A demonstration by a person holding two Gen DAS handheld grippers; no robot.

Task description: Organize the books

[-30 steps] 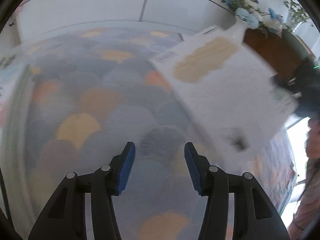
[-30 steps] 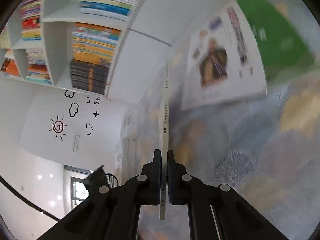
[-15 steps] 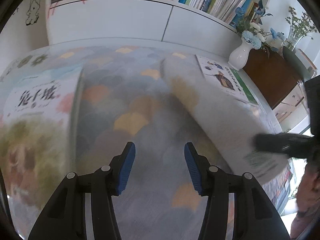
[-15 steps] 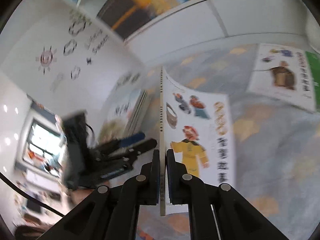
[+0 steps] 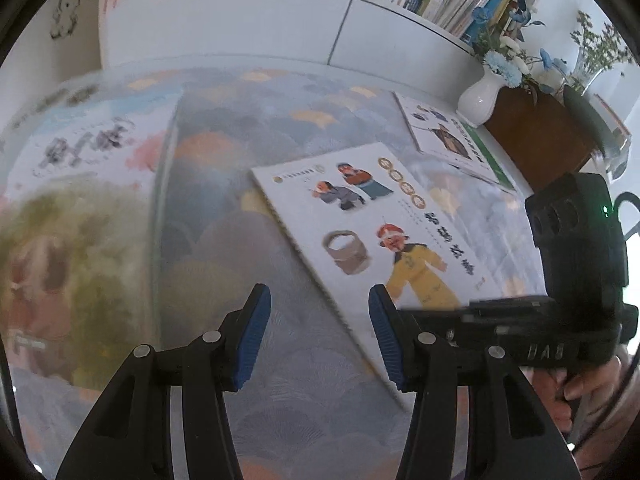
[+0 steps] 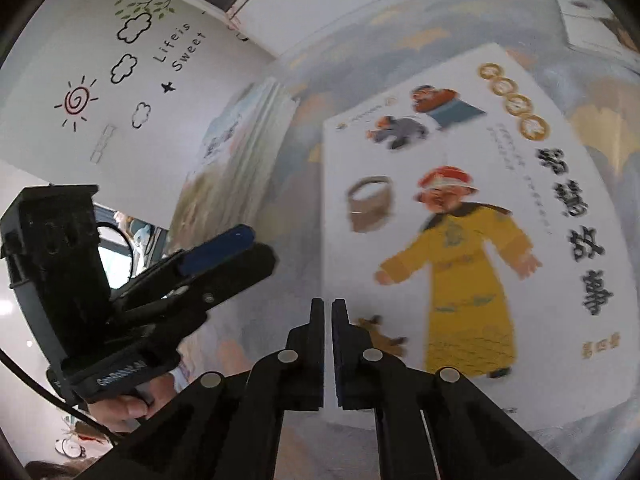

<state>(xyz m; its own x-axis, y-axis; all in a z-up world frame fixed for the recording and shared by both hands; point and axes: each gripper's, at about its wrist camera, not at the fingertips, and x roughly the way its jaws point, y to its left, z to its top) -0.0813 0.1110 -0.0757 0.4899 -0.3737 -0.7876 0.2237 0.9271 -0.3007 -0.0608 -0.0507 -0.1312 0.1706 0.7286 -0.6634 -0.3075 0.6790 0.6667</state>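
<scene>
Right gripper [image 6: 328,312]: jaws pressed together on the lower edge of a thin white picture book with a yellow-robed figure on its cover [image 6: 460,220], held low over the pastel scallop-patterned rug [image 5: 248,216]. Left gripper [image 5: 316,332]: jaws spread, nothing between them. Stack of picture books [image 5: 76,200] lies on the rug to its left.

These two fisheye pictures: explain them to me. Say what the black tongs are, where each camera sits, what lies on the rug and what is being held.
The black tongs are two hand-held grippers, one in each of a person's hands, each with a camera looking along its fingers. The left wrist view shows the left gripper, its blue-padded jaws apart and empty. The right wrist view shows the right gripper, shut on the edge of the picture book with a yellow-robed figure. The book looks nearly flat over the patterned rug; whether it rests there is unclear. A stack of books lies to the left, and another picture book lies near a white vase.
</scene>
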